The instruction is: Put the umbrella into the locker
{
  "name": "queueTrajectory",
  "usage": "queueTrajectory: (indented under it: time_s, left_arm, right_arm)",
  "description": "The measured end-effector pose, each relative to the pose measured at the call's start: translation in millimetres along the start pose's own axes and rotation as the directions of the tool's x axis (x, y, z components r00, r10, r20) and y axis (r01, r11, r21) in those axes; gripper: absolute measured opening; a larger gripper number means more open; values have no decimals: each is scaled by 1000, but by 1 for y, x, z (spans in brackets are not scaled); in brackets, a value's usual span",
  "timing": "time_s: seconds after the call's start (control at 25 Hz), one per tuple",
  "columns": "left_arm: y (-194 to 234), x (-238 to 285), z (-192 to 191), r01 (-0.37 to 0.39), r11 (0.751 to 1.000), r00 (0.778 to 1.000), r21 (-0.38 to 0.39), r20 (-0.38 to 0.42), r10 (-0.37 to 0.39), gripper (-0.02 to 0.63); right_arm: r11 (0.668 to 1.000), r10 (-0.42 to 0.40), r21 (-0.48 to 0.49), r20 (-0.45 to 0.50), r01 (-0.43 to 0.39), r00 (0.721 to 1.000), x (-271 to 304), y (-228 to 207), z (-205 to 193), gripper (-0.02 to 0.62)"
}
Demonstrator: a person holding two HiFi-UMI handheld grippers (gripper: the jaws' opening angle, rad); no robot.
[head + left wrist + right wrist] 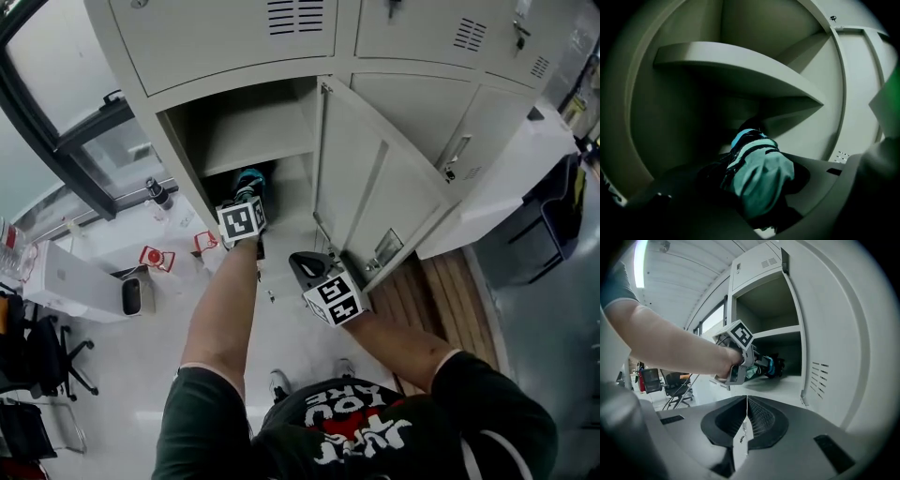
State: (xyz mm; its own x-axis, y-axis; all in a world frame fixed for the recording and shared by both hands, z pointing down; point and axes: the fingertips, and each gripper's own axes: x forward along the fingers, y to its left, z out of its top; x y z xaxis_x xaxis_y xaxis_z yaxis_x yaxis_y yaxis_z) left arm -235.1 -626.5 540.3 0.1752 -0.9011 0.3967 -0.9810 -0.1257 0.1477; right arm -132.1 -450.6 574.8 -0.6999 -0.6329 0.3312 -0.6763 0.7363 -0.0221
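Right gripper (746, 414): your jaws closed tight together, nothing held.
Left gripper (757, 365): your jaws clamped on the umbrella (759, 171).
Umbrella: folded, inside the open locker (183, 155), under its shelf (740, 65).

Teal umbrella (761, 171) in left tongs (755, 185), inside locker (759, 23)

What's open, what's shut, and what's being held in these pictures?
Locker door: open.
Umbrella: folded, front end inside the locker, under the shelf.
Left gripper: shut on the umbrella.
Right gripper: shut, empty.
Neighbouring locker door: closed.
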Motion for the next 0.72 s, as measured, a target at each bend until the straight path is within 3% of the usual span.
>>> queueTrajectory:
  time_s: [0.72]
  left_arm:
    - [21,69,14,-51,995,999,88,-5,52,216]
  right_arm:
    - [1000,3,26,-15,-3,1000,-5,-11,-21,34]
